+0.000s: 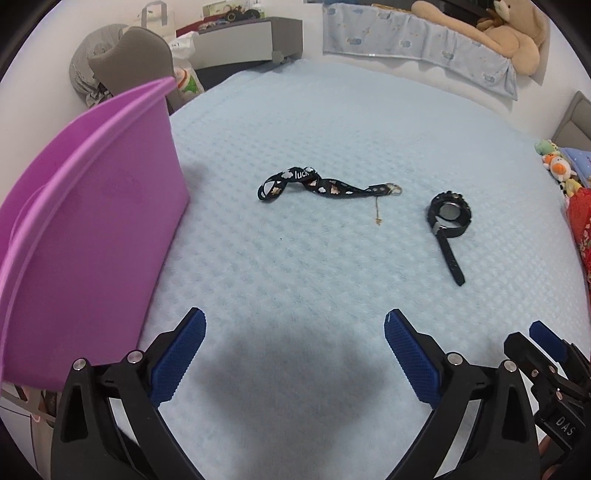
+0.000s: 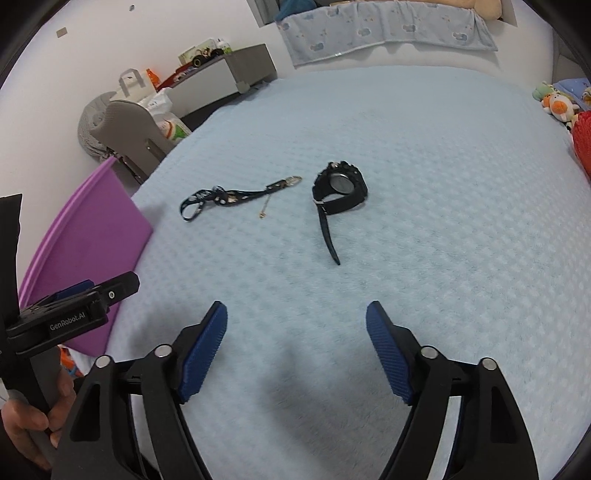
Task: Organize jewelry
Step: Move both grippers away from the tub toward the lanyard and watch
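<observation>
A black patterned wrist strap point(image 1: 314, 186) point(image 2: 225, 197) with a metal clasp lies on the light blue blanket, and a thin gold chain point(image 1: 377, 211) point(image 2: 265, 207) trails from its clasp end. To its right rests a black wristwatch point(image 1: 448, 218) point(image 2: 338, 192), its strap stretched toward me. A purple bin point(image 1: 85, 236) point(image 2: 88, 236) stands at the left. My left gripper point(image 1: 295, 325) hovers open above the blanket, short of the strap, with nothing between its fingers. My right gripper point(image 2: 296, 314) is open too, short of the watch, and holds nothing.
The blue blanket point(image 1: 332, 129) covers a bed. Plush toys point(image 1: 559, 168) and a red item lie at its right edge. A grey chair point(image 1: 129, 59) and a grey cabinet point(image 1: 243, 37) stand beyond the far left corner. A teddy bear point(image 1: 509, 33) lies on a cloth at the back.
</observation>
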`<control>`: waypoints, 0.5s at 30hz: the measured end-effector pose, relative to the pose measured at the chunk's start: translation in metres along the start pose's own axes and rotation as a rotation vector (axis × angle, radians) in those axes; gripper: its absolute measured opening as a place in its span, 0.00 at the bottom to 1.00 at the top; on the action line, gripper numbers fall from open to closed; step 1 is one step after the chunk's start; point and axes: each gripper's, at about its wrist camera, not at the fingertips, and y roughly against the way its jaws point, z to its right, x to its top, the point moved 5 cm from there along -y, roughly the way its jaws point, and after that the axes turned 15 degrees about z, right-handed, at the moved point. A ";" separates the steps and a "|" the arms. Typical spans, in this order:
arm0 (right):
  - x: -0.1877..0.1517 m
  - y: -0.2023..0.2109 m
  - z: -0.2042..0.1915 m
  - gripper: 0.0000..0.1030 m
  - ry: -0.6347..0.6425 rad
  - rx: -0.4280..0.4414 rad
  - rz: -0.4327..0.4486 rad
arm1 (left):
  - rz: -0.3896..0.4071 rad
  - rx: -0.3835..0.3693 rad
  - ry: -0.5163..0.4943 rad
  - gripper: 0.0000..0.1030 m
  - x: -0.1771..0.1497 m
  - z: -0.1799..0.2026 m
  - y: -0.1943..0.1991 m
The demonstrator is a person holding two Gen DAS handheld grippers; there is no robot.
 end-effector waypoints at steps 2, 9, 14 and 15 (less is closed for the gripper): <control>0.000 -0.007 0.004 0.74 -0.004 -0.006 -0.006 | -0.006 0.001 -0.001 0.93 0.001 -0.001 -0.011; 0.007 -0.044 0.016 0.74 -0.006 -0.040 -0.024 | -0.022 -0.005 0.022 0.93 0.009 0.002 -0.057; 0.019 -0.072 0.020 0.74 0.002 -0.051 -0.027 | -0.011 -0.009 0.020 0.93 0.024 0.008 -0.092; 0.021 -0.077 0.021 0.74 -0.001 -0.053 -0.025 | -0.010 -0.009 0.018 0.93 0.027 0.009 -0.098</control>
